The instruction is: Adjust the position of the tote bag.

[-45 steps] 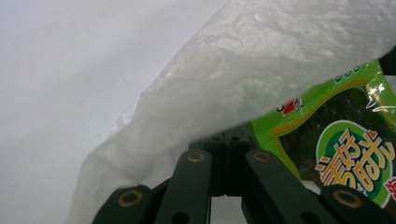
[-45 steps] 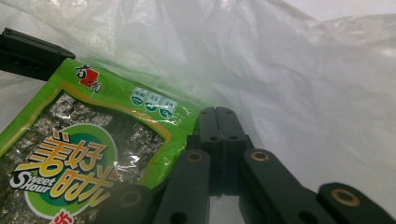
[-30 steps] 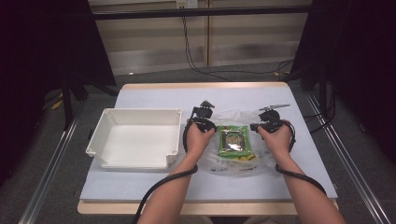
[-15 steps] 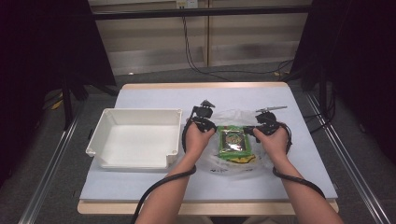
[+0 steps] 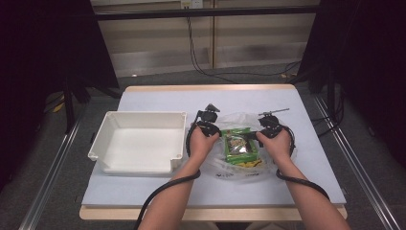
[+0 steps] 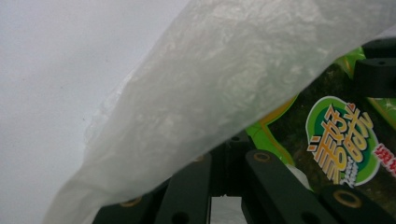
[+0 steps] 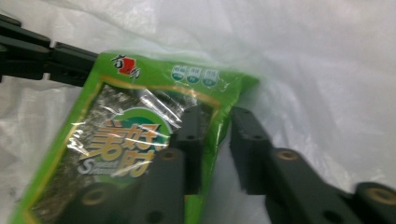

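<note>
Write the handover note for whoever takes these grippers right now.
Left gripper: shut, pinching the clear bag film and holding it up.
Right gripper: jaws have just been closing; they straddle the green snack packet edge, a gap showing.
Things: the packet lies under the lifted film on the table; the white tray sits to the left, nothing in it.
Done: bag opened up.
Left, probably: grip the packet, draw it out, move it to the tray.
</note>
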`<state>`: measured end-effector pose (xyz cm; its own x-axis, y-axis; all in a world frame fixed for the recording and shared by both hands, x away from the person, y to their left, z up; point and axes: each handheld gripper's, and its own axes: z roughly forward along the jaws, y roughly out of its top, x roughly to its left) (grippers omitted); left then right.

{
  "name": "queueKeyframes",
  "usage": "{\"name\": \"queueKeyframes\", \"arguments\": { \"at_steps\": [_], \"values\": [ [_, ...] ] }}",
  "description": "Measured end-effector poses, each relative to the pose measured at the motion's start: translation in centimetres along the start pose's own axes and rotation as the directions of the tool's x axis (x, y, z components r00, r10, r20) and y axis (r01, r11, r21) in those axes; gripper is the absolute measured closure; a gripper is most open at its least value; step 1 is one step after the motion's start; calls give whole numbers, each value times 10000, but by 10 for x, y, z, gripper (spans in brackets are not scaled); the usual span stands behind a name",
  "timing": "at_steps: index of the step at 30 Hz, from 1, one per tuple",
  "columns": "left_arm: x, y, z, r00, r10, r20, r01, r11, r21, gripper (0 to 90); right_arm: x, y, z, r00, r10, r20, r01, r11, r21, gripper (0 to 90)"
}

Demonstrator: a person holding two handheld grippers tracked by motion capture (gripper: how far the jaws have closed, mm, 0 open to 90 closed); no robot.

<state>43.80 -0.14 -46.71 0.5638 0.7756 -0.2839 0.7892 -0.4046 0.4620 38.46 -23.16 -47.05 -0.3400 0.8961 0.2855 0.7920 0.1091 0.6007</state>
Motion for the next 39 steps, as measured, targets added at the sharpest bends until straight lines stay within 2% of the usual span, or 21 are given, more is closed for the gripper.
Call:
{"name": "queueKeyframes", "arguments": {
  "at_steps": [1, 2, 6, 9, 12, 19, 22, 29, 31, 34, 39],
  "values": [
    [0, 0, 0, 10000, 42, -29, -43, 10000, -22, 900, 0, -1, 1, 9995, 226, -234, -226, 9997, -7, 848],
    [0, 0, 0, 10000, -21, -24, 21, 10000, -48, 900, 0, -2, 1, 9995, 265, -195, -266, 9996, -52, 857],
    [1, 0, -1, 9999, -129, 96, 130, 9998, -119, 900, 3, -1, -1, 10000, 78, 24, -78, 9997, -230, 894],
    [2, 1, -4, 9997, -218, 141, 221, 9996, -185, 900, 4, -2, -7, 9999, 133, -102, -139, 9980, -611, 897],
    [3, 3, -10, 9990, -376, 233, 384, 9986, -374, 900, 5, -1, -18, 9997, -80, -216, 57, 9946, -1040, 899],
    [3, 7, -24, 9982, -377, 458, 399, 9981, -471, 900, 10, -1, -34, 9987, -370, -351, 310, 9870, -1576, 900],
    [3, 7, -28, 9978, -343, 565, 371, 9981, -499, 900, 10, -2, -36, 9983, -351, -470, 266, 9850, -1707, 900],
    [8, 10, -43, 9949, -405, 923, 459, 9973, -570, 895, 12, -1, -45, 9962, -685, -545, 564, 9783, -1992, 900],
    [9, 11, -48, 9955, -317, 895, 370, 9976, -583, 891, 13, 0, -48, 9954, -712, -648, 568, 9777, -2023, 900],
    [11, 12, -53, 9947, -376, 960, 441, 9968, -665, 887, 15, 0, -51, 9940, -839, -705, 681, 9769, -2026, 900],
    [12, 15, -60, 9947, -365, 965, 447, 9954, -846, 890, 18, -1, -48, 9917, -1001, -807, 830, 9777, -1928, 900]
  ]
}}
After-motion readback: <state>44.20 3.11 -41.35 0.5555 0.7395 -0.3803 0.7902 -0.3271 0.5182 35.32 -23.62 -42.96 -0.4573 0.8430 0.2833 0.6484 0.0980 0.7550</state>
